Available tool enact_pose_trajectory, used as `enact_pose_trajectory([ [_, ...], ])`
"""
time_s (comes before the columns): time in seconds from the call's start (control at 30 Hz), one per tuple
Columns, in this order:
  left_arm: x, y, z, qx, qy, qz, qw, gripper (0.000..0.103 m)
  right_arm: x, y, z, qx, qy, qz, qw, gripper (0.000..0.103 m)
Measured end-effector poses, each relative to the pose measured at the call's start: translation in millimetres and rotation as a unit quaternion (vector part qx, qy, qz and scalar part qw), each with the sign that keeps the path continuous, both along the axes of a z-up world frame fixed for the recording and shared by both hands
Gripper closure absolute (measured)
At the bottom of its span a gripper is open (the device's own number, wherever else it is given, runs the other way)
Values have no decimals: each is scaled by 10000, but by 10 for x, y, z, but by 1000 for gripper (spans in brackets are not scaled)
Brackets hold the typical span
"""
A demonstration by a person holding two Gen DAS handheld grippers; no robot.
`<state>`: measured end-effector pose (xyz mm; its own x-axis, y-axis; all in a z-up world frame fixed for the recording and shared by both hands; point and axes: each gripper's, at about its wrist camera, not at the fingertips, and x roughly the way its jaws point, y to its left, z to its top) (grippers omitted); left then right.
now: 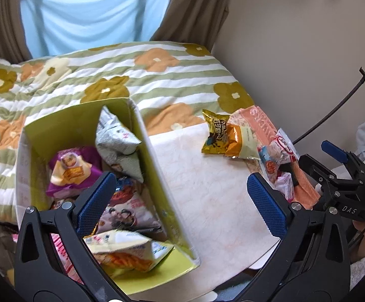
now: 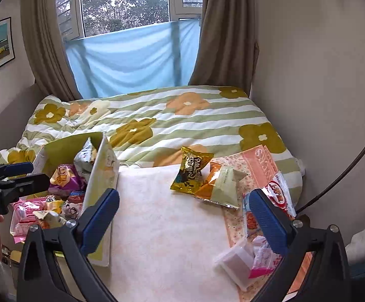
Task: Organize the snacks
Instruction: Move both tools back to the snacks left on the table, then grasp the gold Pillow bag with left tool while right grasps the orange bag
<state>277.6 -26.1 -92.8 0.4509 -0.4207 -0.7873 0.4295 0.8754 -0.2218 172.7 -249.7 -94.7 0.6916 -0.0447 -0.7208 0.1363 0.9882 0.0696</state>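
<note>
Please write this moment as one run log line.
left claw: open, empty | right claw: open, empty | box: holds snacks | gold packet: outside box

The left gripper (image 1: 180, 206) hangs with jaws wide and nothing between them, above the right wall of the yellow-green box (image 1: 157, 166). Inside lie a purple packet (image 1: 71, 168) and a grey packet (image 1: 117, 141). A gold packet (image 1: 216, 132) lies apart on the white mat (image 1: 207, 196).

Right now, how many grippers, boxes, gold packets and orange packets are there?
Grippers: 2 (left gripper, right gripper)
Box: 1
Gold packet: 1
Orange packet: 1
Total: 5
</note>
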Motion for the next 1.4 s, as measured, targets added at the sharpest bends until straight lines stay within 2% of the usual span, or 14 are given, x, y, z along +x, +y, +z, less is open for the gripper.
enact_pose_trajectory([
  [0.2, 471, -701, -190, 125, 294, 29, 9995, 0, 445, -615, -292, 211, 715, 36, 9972, 0],
  [0.33, 776, -1122, -364, 243, 520, 61, 9983, 0, 720, -891, -513, 308, 949, 119, 9949, 0],
  [0.53, 1247, -1679, -783, 443, 1015, 111, 9938, 0, 1141, -1065, -917, 434, 1420, 290, 9885, 0],
  [0.77, 1538, -2139, -1386, 763, 1614, -53, 9839, 1, 1426, -1120, -1368, 518, 1948, 515, 9781, 0],
  [0.9, 1650, -2297, -1666, 924, 1840, -206, 9784, 8, 1506, -1146, -1518, 641, 2079, 487, 9748, 0],
  [1.07, 1767, -2319, -1916, 971, 2090, -231, 9728, 19, 1597, -1088, -1647, 488, 2223, 546, 9722, 0],
  [1.13, 1791, -2321, -2002, 957, 2183, -261, 9708, 27, 1638, -1066, -1691, 436, 2283, 573, 9709, 1],
  [1.2, 1797, -2317, -2082, 984, 2277, -310, 9683, 44, 1672, -1059, -1724, 402, 2326, 586, 9700, 0],
  [1.23, 1796, -2309, -2112, 927, 2336, -349, 9673, 48, 1687, -1058, -1734, 398, 2337, 588, 9697, 0],
  [1.27, 1798, -2304, -2131, 886, 2378, -366, 9666, 55, 1699, -1060, -1742, 396, 2345, 590, 9695, 0],
  [1.4, 1811, -2263, -2109, 923, 2279, -398, 9685, 56, 1755, -1048, -1791, 376, 2421, 592, 9677, 0],
])
